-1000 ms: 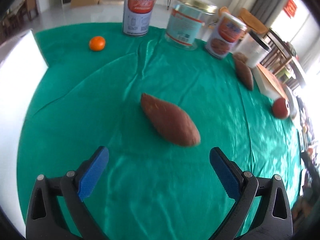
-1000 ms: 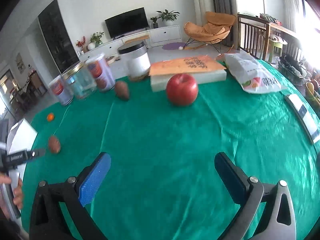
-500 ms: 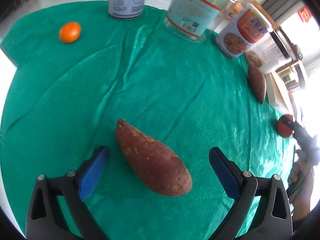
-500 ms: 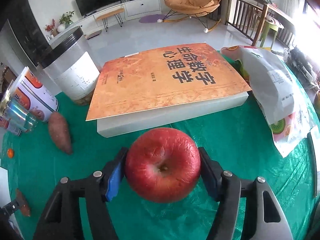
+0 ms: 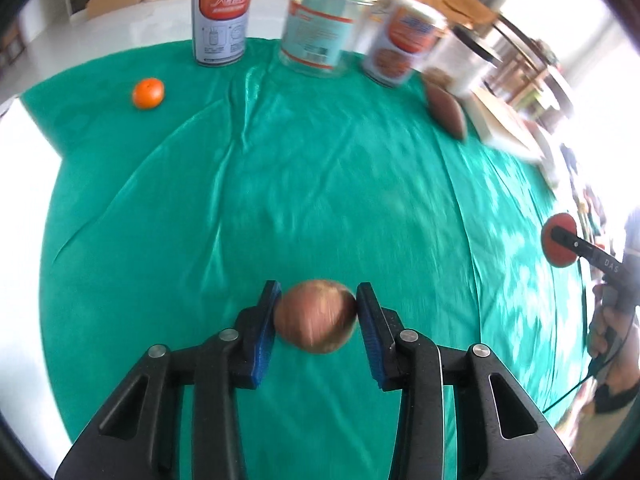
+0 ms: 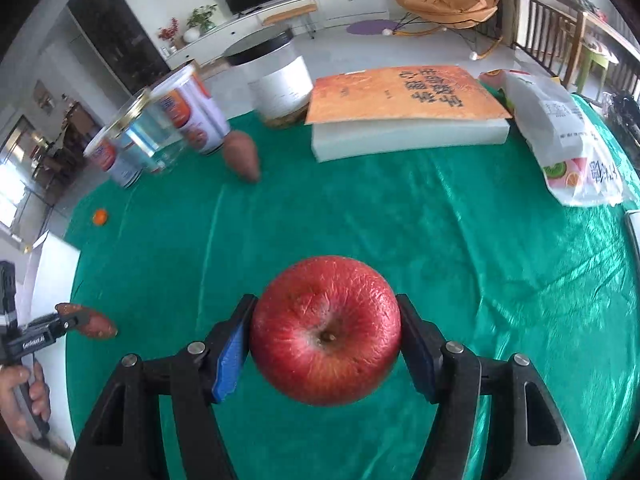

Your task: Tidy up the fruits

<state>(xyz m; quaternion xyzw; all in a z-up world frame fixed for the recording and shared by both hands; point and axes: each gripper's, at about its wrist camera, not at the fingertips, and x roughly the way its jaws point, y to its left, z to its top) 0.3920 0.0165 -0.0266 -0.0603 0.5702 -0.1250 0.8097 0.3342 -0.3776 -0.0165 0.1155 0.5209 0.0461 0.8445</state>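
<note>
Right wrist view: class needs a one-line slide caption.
Right gripper clamps a red apple above the green tablecloth.

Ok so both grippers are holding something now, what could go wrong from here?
1. The left gripper pinches the sweet potato across a narrow part with most of it unsupported, so it may pivot or slip.
2. The right gripper grips the apple only at its sides; the round skin could roll out.
3. Swinging either load near the cans or glass jar might topple them.

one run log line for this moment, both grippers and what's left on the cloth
left gripper: shut on sweet potato | right gripper: shut on apple | on green cloth: tangerine, second sweet potato
</note>
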